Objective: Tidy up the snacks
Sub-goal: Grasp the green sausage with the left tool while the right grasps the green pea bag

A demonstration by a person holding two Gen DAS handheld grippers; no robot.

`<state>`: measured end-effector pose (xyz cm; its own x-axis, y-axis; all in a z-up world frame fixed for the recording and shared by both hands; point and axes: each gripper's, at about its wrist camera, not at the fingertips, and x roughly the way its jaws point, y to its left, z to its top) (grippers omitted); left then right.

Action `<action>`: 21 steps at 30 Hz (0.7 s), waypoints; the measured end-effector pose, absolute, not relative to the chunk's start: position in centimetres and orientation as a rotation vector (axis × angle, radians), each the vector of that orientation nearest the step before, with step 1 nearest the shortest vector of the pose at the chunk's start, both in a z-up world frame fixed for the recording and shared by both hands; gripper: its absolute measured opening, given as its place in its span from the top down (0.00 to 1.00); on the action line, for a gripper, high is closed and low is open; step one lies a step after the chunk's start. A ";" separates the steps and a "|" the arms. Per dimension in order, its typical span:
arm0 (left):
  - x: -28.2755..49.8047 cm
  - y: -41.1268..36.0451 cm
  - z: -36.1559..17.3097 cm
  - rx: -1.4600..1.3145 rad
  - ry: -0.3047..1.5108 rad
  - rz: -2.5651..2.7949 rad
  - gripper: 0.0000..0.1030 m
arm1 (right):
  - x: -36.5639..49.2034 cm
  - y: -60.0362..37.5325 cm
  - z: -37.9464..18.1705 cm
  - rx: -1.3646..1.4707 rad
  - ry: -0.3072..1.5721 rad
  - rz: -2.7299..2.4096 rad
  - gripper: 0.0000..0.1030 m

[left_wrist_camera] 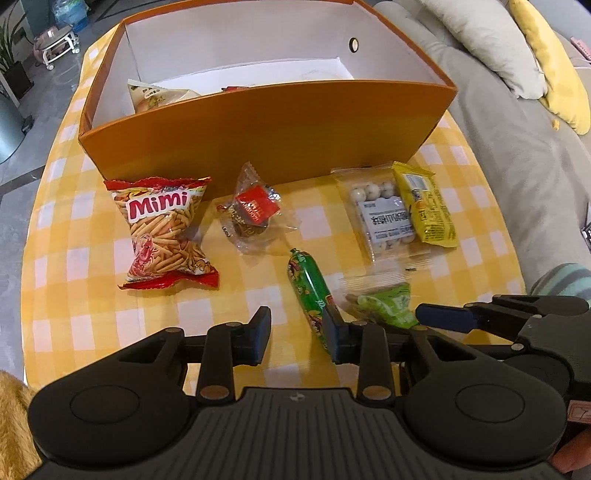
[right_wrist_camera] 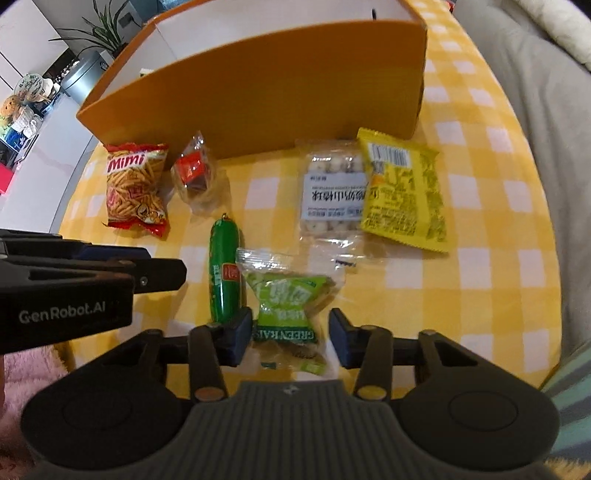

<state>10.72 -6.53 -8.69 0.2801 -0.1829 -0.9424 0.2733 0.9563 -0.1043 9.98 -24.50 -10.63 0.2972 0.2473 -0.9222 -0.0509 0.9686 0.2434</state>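
Note:
An orange box [left_wrist_camera: 266, 129] with white inside stands at the back of the yellow checked table; a pale snack bag [left_wrist_camera: 155, 94] lies in it. In front lie a red Mimi bag [left_wrist_camera: 164, 232], a clear pack with a red label [left_wrist_camera: 251, 214], a green sausage [left_wrist_camera: 308, 291], a clear pack of white balls [left_wrist_camera: 384, 214], a yellow packet [left_wrist_camera: 424, 206] and a green raisin pack [right_wrist_camera: 288, 306]. My left gripper [left_wrist_camera: 297, 336] is open above the table near the sausage. My right gripper [right_wrist_camera: 288, 336] is open, its jaws either side of the raisin pack.
A grey sofa with a cream cushion [left_wrist_camera: 480, 40] and a yellow one [left_wrist_camera: 554, 66] lies to the right. The table's left edge [left_wrist_camera: 33, 229] drops to the floor. A plant [right_wrist_camera: 107, 33] and shelves stand beyond the box.

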 end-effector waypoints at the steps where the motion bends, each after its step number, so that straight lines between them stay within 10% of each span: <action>1: 10.8 -6.6 -8.9 0.085 1.253 -0.304 0.63 | 10.0 -24.6 -10.6 0.184 1.256 0.199 0.65; 21: 12.4 -8.6 -11.9 0.064 1.345 -0.304 0.58 | 9.9 -26.0 -10.4 0.208 1.276 0.147 0.72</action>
<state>12.37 -8.63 -11.87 0.1907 -0.1795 -0.9651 0.2525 0.9590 -0.1284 9.94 -25.99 -10.42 0.2851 0.2239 -0.9320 0.0059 0.9719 0.2353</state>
